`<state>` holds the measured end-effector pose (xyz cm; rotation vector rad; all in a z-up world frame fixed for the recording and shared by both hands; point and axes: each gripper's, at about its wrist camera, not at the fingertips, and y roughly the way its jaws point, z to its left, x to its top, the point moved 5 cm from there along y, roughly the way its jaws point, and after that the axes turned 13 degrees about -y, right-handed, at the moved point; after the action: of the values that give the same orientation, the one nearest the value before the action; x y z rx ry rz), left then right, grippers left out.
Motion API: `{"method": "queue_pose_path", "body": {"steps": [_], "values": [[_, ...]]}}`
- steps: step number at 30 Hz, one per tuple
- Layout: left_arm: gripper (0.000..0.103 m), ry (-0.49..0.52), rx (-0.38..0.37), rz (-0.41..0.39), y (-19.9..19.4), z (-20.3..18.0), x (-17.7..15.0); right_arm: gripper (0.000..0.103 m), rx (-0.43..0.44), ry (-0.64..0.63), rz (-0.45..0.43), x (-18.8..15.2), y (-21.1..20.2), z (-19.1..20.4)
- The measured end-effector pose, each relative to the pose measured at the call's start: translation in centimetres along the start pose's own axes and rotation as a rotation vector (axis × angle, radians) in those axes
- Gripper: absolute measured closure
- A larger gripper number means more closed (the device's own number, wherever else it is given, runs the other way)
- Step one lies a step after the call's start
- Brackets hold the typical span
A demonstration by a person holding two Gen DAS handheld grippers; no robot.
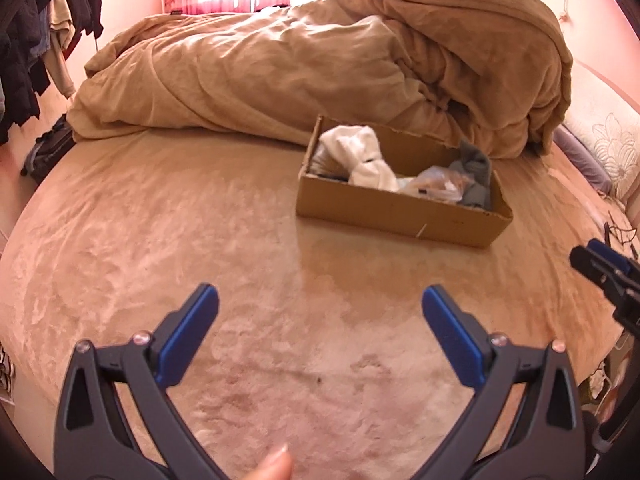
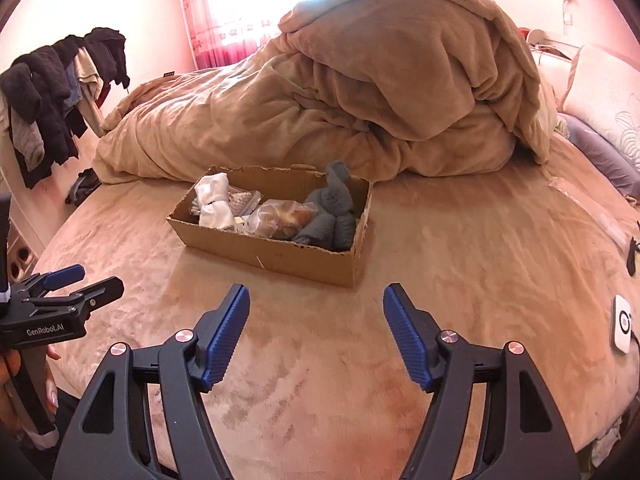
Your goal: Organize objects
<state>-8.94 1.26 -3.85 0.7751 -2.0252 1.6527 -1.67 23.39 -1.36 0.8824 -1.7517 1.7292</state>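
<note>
A shallow cardboard box [image 1: 400, 210] [image 2: 280, 248] sits on the bed ahead of both grippers. It holds a white cloth [image 1: 362, 154] [image 2: 214, 200], a clear plastic bag [image 1: 438, 184] [image 2: 280, 216] and a grey knit item [image 1: 476, 176] [image 2: 332, 208]. My left gripper [image 1: 320, 300] is open and empty above the bed, short of the box; it also shows in the right wrist view [image 2: 96, 278]. My right gripper [image 2: 316, 300] is open and empty, also short of the box; it shows at the right edge of the left wrist view [image 1: 592, 256].
A bunched tan duvet [image 1: 320, 60] [image 2: 380, 80] lies behind the box. Dark clothes hang on a rack [image 1: 36, 48] [image 2: 52, 100] at left. Pillows [image 2: 600, 120] lie at right. A small white device [image 2: 623, 324] lies on the bed at right.
</note>
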Motion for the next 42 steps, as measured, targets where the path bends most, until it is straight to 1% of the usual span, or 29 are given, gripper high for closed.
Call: {"method": "queue_pose_path", "body": {"steps": [4, 8, 11, 16, 21, 28, 34, 38, 42], "values": [[0.000, 0.013, -0.001, -0.006, -0.1, 0.1, -0.8, 0.030, -0.037, 0.016, -0.012, -0.9, -0.3, -0.2], [0.000, 0.035, 0.003, -0.020, -0.3, -0.3, -1.9, 0.030, -0.060, 0.003, -0.012, -1.9, -0.2, 0.4], [0.000, 0.044, 0.018, -0.036, -0.5, -0.6, -2.8, 0.030, -0.042, -0.016, 0.013, -2.6, 0.6, 1.6], [0.000, 0.041, -0.002, -0.056, -0.7, -1.5, -3.6, 0.030, -0.015, -0.012, 0.025, -2.9, 1.2, 3.5], [0.000, 0.042, -0.016, -0.032, 0.1, -1.7, -4.1, 0.030, -0.001, -0.036, 0.032, -3.1, 1.7, 5.3], [0.000, 0.005, -0.024, -0.006, 0.6, -0.8, -4.2, 0.030, 0.013, -0.035, 0.032, -3.4, 1.7, 5.5], [0.000, 0.014, -0.013, -0.008, 0.6, -1.1, -4.4, 0.030, 0.019, -0.040, 0.039, -3.6, 1.8, 5.8], [0.000, 0.006, -0.023, 0.004, 0.7, -1.0, -4.5, 0.030, 0.020, -0.038, 0.039, -3.6, 1.8, 5.8], [0.000, -0.006, 0.018, -0.001, 0.7, -0.7, -4.4, 0.030, 0.020, -0.039, 0.039, -3.6, 1.8, 5.8]]}}
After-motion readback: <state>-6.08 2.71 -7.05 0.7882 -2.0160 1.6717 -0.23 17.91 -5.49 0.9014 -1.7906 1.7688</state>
